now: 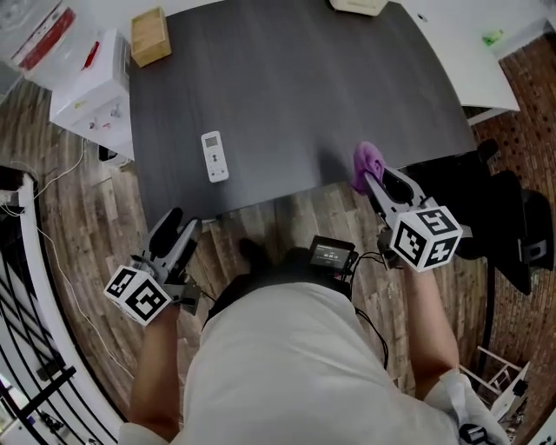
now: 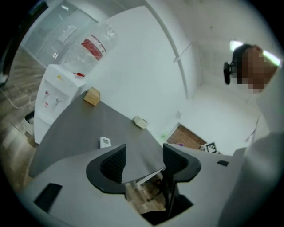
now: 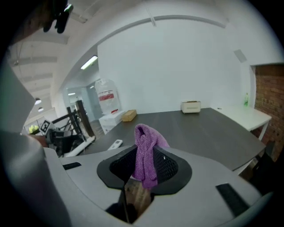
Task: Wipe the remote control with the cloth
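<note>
Remote control (image 1: pixel 215 156), white, flat and face up on the dark table (image 1: pixel 304 96), near the front edge and left of centre, touched by neither gripper.

Nearest, at the person's waist: a small black device (image 1: pixel 330 254) with a cable.

Just ahead on the left: left gripper (image 1: pixel 182 224), low over the wood floor (image 1: pixel 287 217), short of the table's front edge. Jaws spread wide, nothing gripped, pointed roughly toward the remote control.

On the right: right gripper (image 1: pixel 380 181), level with the table's front edge. Jaws pinching a purple cloth (image 1: pixel 367 162), bunched above the tips and hanging down between them. Cloth well apart from the remote control, off to its right.

Beyond both: bare dark tabletop.

Farther on, at the table's far left corner: a wooden box (image 1: pixel 150 36). At the far edge: a beige box (image 1: pixel 358 6).

Beside the table's left side: a white water dispenser (image 1: pixel 91 87). To the right: a black chair (image 1: pixel 486 200) and, past it, a white desk (image 1: pixel 473 61).
</note>
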### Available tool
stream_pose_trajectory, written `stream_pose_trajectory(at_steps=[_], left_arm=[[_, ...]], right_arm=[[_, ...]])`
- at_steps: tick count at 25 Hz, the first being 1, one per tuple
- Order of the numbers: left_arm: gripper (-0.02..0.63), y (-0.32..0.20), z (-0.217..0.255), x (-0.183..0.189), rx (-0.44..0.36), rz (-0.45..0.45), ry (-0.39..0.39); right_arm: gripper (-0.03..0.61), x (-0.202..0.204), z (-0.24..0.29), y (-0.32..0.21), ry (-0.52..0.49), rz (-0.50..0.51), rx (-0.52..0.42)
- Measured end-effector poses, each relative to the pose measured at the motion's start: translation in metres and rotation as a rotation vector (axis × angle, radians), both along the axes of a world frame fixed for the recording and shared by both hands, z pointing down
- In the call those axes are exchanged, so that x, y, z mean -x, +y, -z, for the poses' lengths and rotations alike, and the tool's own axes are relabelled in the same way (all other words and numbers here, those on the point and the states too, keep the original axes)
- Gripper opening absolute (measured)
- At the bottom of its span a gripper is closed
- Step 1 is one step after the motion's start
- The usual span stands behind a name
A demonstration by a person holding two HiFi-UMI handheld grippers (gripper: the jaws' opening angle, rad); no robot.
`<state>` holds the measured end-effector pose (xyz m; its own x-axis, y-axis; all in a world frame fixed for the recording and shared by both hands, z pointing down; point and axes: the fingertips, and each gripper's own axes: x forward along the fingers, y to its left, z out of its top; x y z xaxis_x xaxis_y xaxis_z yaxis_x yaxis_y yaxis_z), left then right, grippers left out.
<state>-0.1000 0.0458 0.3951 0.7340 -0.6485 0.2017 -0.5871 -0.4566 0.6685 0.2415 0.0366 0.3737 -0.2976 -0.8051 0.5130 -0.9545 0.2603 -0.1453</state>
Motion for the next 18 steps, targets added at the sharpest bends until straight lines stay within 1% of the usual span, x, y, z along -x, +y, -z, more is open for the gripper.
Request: stream_pose_trajectory(at_steps=[1,4,5,7,11,14,16,18], left_arm=[[0.251,0.016,0.013,-0.004,-0.013,-0.017,0.073],[0.145,0.058,0.045,-0.016,-0.057,-0.027,0.262],[0.112,0.072,0.053,-0.021,-0.069,-0.024,0.309],[0.084,0.1,0.066,-0.037,-0.085,-0.024,0.377],[0.083,0.154,0.093,-0.075,-0.127,-0.047,0.444],[0.083,0.192,0.107,-0.095,-0.149,-0.028,0.478],[0.083,0.222,0.11,-0.106,-0.144,-0.012,0.479],[0.083,0.25,0.111,-0.112,-0.139,-0.001,0.464]], right_arm=[[0.11,0.002,0.004,0.016,-0.053,-0.004,0.002],[0.11,0.013,0.016,0.052,-0.204,0.011,0.001],[0.11,0.017,0.021,0.061,-0.242,0.028,-0.003],[0.11,0.024,0.036,0.081,-0.317,0.067,-0.018],[0.109,0.03,0.068,0.123,-0.445,0.143,-0.065],[0.109,0.027,0.082,0.155,-0.524,0.171,-0.089],[0.109,0.023,0.084,0.183,-0.544,0.19,-0.091],[0.109,0.019,0.084,0.21,-0.537,0.207,-0.09]])
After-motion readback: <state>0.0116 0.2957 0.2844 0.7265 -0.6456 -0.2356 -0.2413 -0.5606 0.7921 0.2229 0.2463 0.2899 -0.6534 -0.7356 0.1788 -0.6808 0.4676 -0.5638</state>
